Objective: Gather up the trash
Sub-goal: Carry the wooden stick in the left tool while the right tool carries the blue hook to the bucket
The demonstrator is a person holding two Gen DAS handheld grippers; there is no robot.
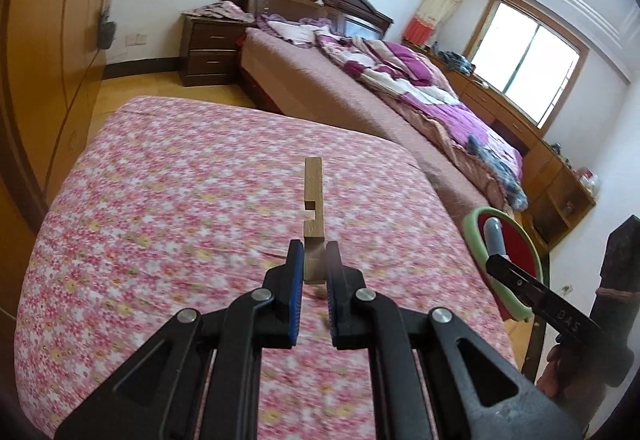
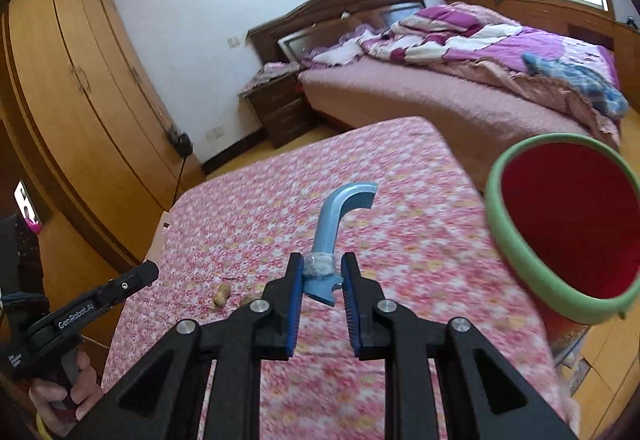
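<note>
The left gripper was clamped on the lower end of a notched wooden stick, which stood up at frame centre above the pink floral tablecloth. The right gripper gripped a curved blue plastic piece by its taped end, mid-frame over the same cloth. A red bin with a green rim sat at the right edge of the right wrist view, and two peanuts lay on the cloth at lower left of the jaws.
</note>
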